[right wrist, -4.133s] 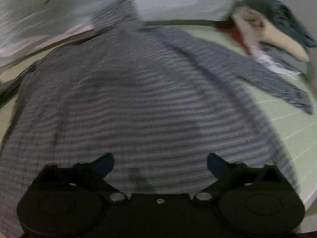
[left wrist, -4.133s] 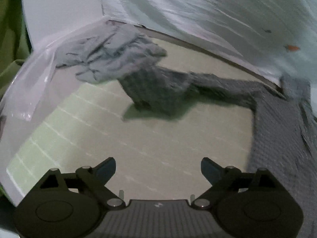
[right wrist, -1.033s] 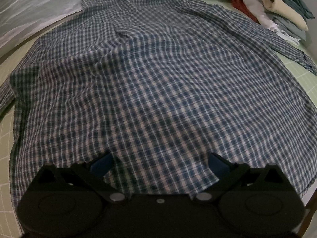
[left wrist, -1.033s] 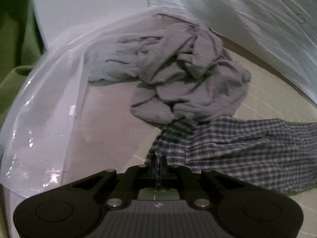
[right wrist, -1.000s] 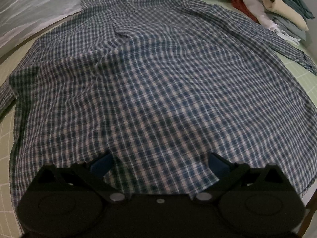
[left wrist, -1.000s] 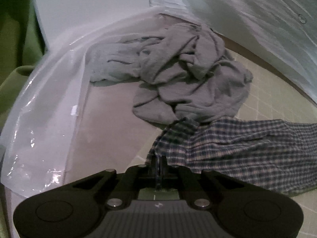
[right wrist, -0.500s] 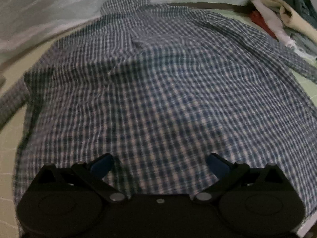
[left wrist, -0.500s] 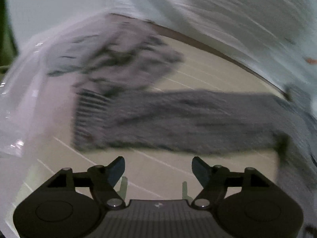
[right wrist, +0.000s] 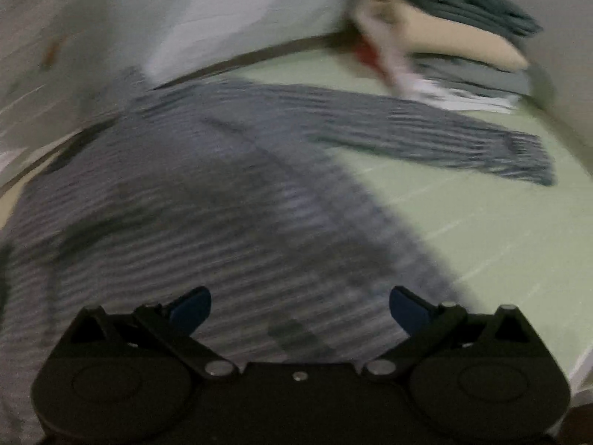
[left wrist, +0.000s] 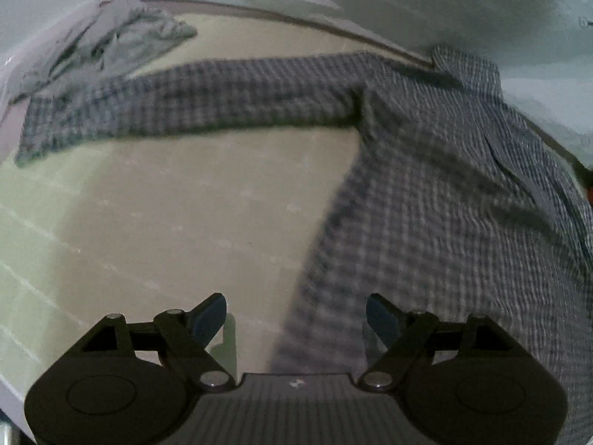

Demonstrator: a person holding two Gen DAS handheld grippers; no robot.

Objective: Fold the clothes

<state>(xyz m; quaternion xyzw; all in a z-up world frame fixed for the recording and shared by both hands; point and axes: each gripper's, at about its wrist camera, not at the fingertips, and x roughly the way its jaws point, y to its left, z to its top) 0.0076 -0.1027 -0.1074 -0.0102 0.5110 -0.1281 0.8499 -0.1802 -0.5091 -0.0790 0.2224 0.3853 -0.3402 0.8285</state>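
Observation:
A blue-and-white checked shirt (left wrist: 444,193) lies spread flat on the green cutting mat (left wrist: 155,222). Its left sleeve (left wrist: 185,96) stretches out to the left in the left wrist view. My left gripper (left wrist: 295,315) is open and empty, above the shirt's left side edge near the hem. In the blurred right wrist view the shirt body (right wrist: 192,215) fills the left and its right sleeve (right wrist: 426,129) lies stretched to the right. My right gripper (right wrist: 299,306) is open and empty over the shirt's lower right part.
A crumpled grey garment (left wrist: 122,40) lies on clear plastic at the far left by the sleeve cuff. A stack of folded clothes (right wrist: 456,48) sits at the far right of the mat. A pale patterned sheet (left wrist: 407,3) runs along the back.
My left gripper let go of the left sleeve cuff, opened and pulled back to the right toward the shirt's side. My right gripper, open throughout, swung to the right over the shirt.

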